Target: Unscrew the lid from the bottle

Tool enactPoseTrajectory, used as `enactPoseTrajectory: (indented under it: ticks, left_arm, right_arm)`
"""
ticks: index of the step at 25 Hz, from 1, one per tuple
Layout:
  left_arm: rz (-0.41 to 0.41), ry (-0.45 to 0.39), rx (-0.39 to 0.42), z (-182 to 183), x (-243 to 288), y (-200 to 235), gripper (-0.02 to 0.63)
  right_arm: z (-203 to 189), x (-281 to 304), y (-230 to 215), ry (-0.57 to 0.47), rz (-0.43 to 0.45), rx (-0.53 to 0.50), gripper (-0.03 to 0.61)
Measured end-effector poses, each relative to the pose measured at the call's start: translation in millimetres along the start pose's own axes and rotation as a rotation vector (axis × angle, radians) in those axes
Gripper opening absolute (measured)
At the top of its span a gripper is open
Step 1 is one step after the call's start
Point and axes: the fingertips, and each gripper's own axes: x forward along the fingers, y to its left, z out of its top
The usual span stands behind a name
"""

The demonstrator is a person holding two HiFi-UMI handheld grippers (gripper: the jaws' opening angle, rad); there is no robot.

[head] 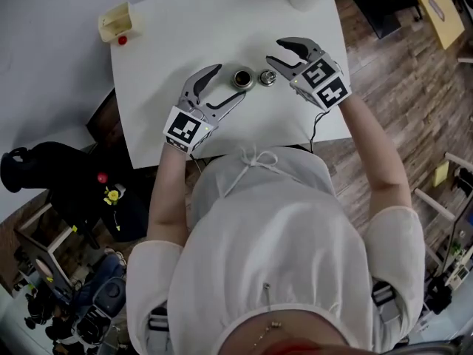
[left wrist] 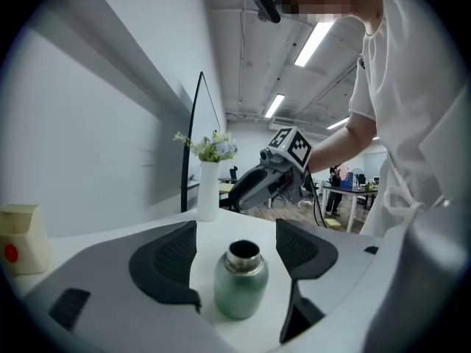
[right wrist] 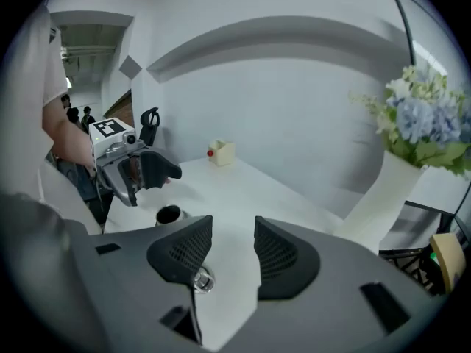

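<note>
2 grippers hover over the near half of the white table (head: 222,21), just ahead of the person's shirt front, and neither holds anything. The left gripper (head: 228,82) has its jaws spread wide. In the left gripper view the green bottle (left wrist: 239,289) stands upright on the table in the gap between them, with bare table showing on each side, so the pads do not press it. The right gripper (head: 275,51) is tilted downward with its jaws partly apart and only tabletop between the pads.

The bottle's mouth is open and dark, its threaded steel neck bare. 1 small round lid (head: 267,78) lies flat on the table just beside the bottle, on the right gripper's side. In the right gripper view it peeks out from under 1 jaw, resting on the table rather than pinched. Judging from this, the unscrewing is done: the lid sits within easy reach of the hand that would have turned it, and the bottle sits before the hand that would have steadied it.

Farther off, a small cream box (head: 118,22) with a red button stands at the table's far left corner, well apart from the work. A white vase (right wrist: 375,197) of blue flowers stands at the far right edge.
</note>
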Motion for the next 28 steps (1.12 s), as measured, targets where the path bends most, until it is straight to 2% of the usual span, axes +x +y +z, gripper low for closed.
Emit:
enactPoseTrajectory:
  ticks: [3, 5, 10, 12, 14, 17, 21, 28]
  left_arm:
    - [0.047, -0.082, 0.026, 38, -15, 5, 0.325]
    - [0.111, -0.114, 0.048, 60, -25, 15, 0.295]
    - [0.304, -0.143, 0.05, 94, -52, 44, 0.119]
    - [0.376, -0.144, 0.057, 102, -62, 55, 0.072]
    - [0.419, -0.143, 0.067, 108, -71, 61, 0.042]
    - [0.43, -0.151, 0.07, 113, -80, 61, 0.025]
    - [0.446, -0.153, 0.038, 115, -86, 63, 0.02]
    - [0.443, -0.139, 0.011, 115, -84, 67, 0.02]
  right_arm:
    - [27, -19, -9, -0.116, -0.103, 0.025, 0.172]
    - [44, -31, -17, -0.191, -0.164, 0.037, 0.138]
    - [83, -60, -16, -0.349, -0.228, 0.053, 0.063]
    - [94, -69, -14, -0.401, -0.256, 0.052, 0.017]
    - [103, -77, -10, -0.455, -0.274, 0.043, 0.006]
    - [110, -88, -8, -0.502, -0.293, 0.044, 0.006]
    - [113, -93, -2, -0.511, -0.318, 0.009, 0.005]
    - [99, -90, -3, -0.501, -0.332, 0.056, 0.002]
